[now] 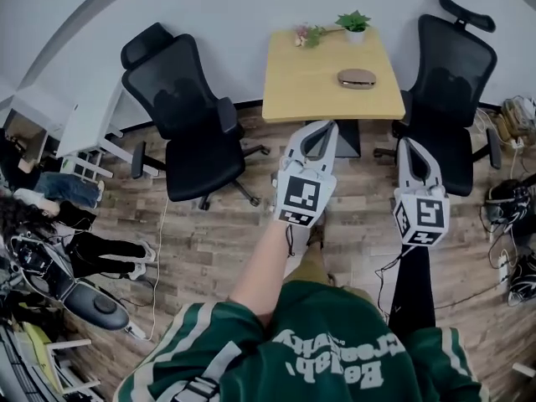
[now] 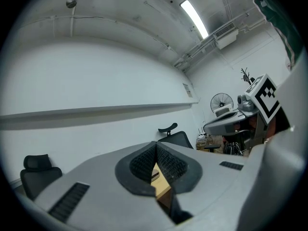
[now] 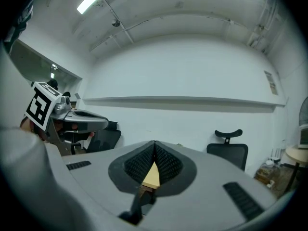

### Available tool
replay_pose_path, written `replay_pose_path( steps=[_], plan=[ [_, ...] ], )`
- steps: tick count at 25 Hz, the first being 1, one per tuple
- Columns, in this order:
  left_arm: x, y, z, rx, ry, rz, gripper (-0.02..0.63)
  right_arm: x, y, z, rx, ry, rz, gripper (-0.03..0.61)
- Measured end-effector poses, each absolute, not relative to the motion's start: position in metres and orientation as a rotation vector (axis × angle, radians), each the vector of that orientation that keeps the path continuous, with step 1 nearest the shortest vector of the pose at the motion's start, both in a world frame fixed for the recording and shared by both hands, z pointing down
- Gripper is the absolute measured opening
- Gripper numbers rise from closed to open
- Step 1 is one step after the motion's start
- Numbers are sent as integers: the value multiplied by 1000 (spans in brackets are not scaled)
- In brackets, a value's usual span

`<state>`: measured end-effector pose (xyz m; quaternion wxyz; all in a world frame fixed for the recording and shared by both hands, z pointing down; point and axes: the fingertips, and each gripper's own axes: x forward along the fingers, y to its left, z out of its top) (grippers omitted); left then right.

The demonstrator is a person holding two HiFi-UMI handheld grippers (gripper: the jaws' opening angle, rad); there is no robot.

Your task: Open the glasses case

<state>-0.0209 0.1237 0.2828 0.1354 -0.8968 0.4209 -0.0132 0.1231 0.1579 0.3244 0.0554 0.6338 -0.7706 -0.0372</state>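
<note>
2 things, asks the first: where is the glasses case (image 1: pixel 357 78), and which way does it lie?

The second: On the wooden table (image 1: pixel 301 90), toward its right side, in the upper middle of the head view. It lies flat, its long axis running left to right in the picture, in line with the table's far edge. It looks closed.

The first: Shape and stuff?

The second: A low rounded oval, domed on top, dull brown-grey and smooth-looking. I cannot tell the material. The tabletop is pale yellowish wood with a plain straight edge. At its far edge stand 1 small potted plant (image 1: pixel 353 23) in a white pot and, left of it, a sprig of flowers (image 1: pixel 308 34). 2 black mesh-backed office chairs (image 1: pixel 188 115) flank the table on a floor (image 1: pixel 226 241) of grey-brown planks.

The first: And the tongs?

The second: The left gripper (image 1: pixel 325 126) and the right gripper (image 1: pixel 410 143) sit lower in the frame than the table, well apart from the case, noses toward it. In each gripper's own view the ribbed black pads (image 2: pixel 171 165) meet at the tips with nothing held. Only a wedge of yellow tabletop shows through the gap beneath. The bodies are pale grey plastic, each with a marker cube (image 1: pixel 301 198) of black and white squares.
</note>
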Motion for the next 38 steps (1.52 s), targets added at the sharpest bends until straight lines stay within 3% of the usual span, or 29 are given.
replay_pose_path(
  steps=[24, 38],
  plan=[
    [-1, -165, 291, -2607, 1182, 30, 14, 138, -120, 330, 1973, -2207, -157, 6],
    [22, -220, 303, -2672, 1115, 34, 14, 152, -176, 343, 1971, -2149, -153, 6]
  ],
)
